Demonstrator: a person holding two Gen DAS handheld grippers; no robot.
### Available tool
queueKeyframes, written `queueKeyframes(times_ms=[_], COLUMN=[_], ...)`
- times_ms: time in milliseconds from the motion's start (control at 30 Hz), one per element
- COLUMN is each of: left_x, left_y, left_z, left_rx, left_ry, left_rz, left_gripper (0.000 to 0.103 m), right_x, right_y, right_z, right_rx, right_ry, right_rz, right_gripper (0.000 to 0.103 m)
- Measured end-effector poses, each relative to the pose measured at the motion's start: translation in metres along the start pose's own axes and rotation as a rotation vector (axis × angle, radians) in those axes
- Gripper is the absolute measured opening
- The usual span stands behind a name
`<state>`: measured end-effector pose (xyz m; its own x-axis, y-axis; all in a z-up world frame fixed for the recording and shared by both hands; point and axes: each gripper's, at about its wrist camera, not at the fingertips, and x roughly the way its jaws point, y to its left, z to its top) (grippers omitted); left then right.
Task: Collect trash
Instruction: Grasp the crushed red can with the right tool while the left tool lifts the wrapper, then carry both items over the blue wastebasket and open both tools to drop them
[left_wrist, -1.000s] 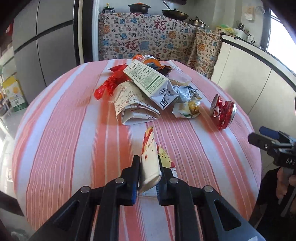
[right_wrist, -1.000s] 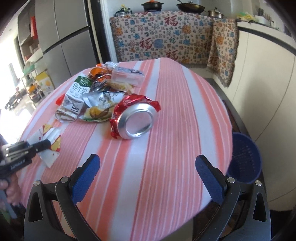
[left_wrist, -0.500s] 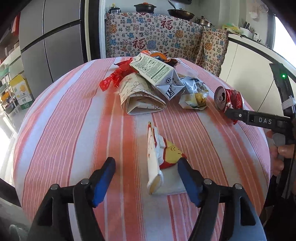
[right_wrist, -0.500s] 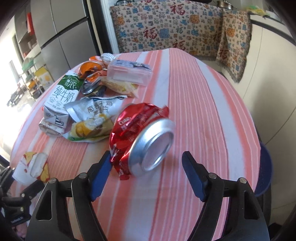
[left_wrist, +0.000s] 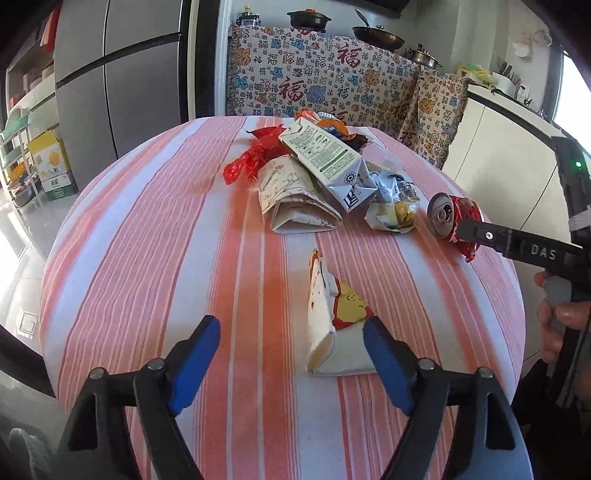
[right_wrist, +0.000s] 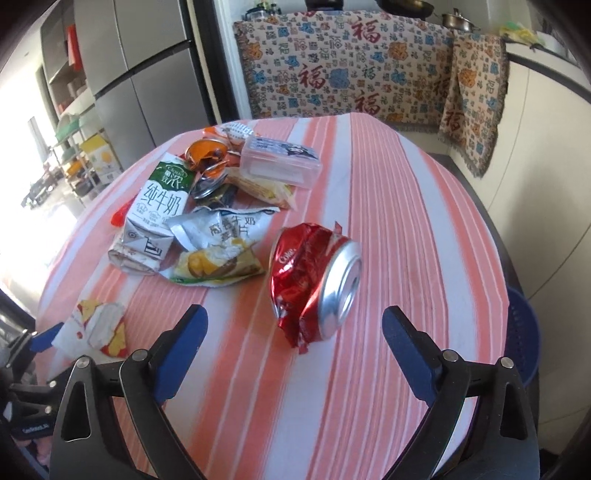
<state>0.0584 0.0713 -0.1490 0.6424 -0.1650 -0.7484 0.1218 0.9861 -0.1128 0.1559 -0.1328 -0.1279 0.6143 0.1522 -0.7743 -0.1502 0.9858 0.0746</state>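
Now the left gripper (left_wrist: 291, 343), its jaws just opened wide, straddles a crumpled white-and-yellow paper wrapper (left_wrist: 328, 325) lying loose on the pink-striped tablecloth (left_wrist: 147, 240), while the right gripper (right_wrist: 295, 332), empty and just reopened, lines up on the crushed red can (right_wrist: 314, 280), which it likely must close on next.

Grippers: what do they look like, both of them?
Same build: left gripper and right gripper have black linkage arms with silver rivets and blue pads. The right one's side carries white "DAS" lettering and a green LED.
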Motion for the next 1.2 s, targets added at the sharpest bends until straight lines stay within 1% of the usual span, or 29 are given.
queueKeyframes(times_ms=[33, 100, 133, 167, 200, 233, 267, 300, 467, 600, 733, 800, 900, 967, 1167, 1200], left_x=[0.001, 0.005, 0.007, 0.008, 0.009, 0.009, 0.008, 0.006, -0.005, -0.014, -0.018, -0.016, -0.006, 0.001, 0.034, 0.041], left_y=[-0.002, -0.006, -0.008, -0.008, -0.008, -0.006, -0.004, -0.003, -0.001, -0.015, -0.039, -0.057, -0.092, -0.119, -0.222, -0.241], left_z=[0.002, 0.005, 0.005, 0.006, 0.005, 0.005, 0.005, 0.004, 0.012, 0.025, 0.042, 0.052, 0.069, 0.080, 0.108, 0.111], left_rx=[0.011, 0.030, 0.036, 0.038, 0.035, 0.025, 0.012, 0.001, -0.032, -0.017, 0.011, 0.032, 0.067, 0.093, 0.211, 0.232], left_ry=[0.004, 0.011, 0.017, 0.022, 0.028, 0.029, 0.021, 0.011, -0.037, -0.070, -0.087, -0.087, -0.082, -0.075, -0.035, -0.021], left_rz=[-0.001, 0.006, 0.012, 0.015, 0.017, 0.015, 0.016, 0.020, 0.006, -0.017, -0.073, -0.110, -0.173, -0.221, -0.355, -0.375], left_gripper=[0.076, 0.067, 0.053, 0.033, 0.023, 0.010, 0.010, 0.010, 0.008, 0.008, 0.008, 0.008, 0.008, 0.008, 0.008, 0.008], right_x=[0.006, 0.017, 0.021, 0.023, 0.023, 0.021, 0.018, 0.015, -0.005, -0.021, -0.039, -0.048, -0.062, -0.068, -0.069, -0.068], right_y=[0.000, -0.002, -0.004, -0.007, -0.011, -0.014, -0.018, -0.021, -0.034, -0.041, -0.060, -0.077, -0.116, -0.146, -0.248, -0.264], right_z=[0.003, 0.008, 0.009, 0.009, 0.009, 0.009, 0.008, 0.008, 0.008, 0.013, 0.018, 0.020, 0.021, 0.020, 0.005, 0.003], right_rx=[0.010, 0.033, 0.046, 0.057, 0.072, 0.085, 0.096, 0.103, 0.112, 0.113, 0.127, 0.141, 0.178, 0.202, 0.288, 0.305], right_ry=[0.006, 0.036, 0.048, 0.054, 0.055, 0.053, 0.049, 0.042, 0.001, -0.022, -0.042, -0.055, -0.065, -0.063, -0.018, -0.005], right_rz=[-0.013, -0.044, -0.057, -0.061, -0.056, -0.046, -0.033, -0.029, 0.030, 0.081, 0.116, 0.110, 0.090, 0.060, -0.061, -0.066], right_gripper=[0.096, 0.096, 0.095, 0.090, 0.083, 0.063, 0.043, 0.044, 0.042, 0.041, 0.041, 0.041, 0.042, 0.042, 0.042, 0.042])
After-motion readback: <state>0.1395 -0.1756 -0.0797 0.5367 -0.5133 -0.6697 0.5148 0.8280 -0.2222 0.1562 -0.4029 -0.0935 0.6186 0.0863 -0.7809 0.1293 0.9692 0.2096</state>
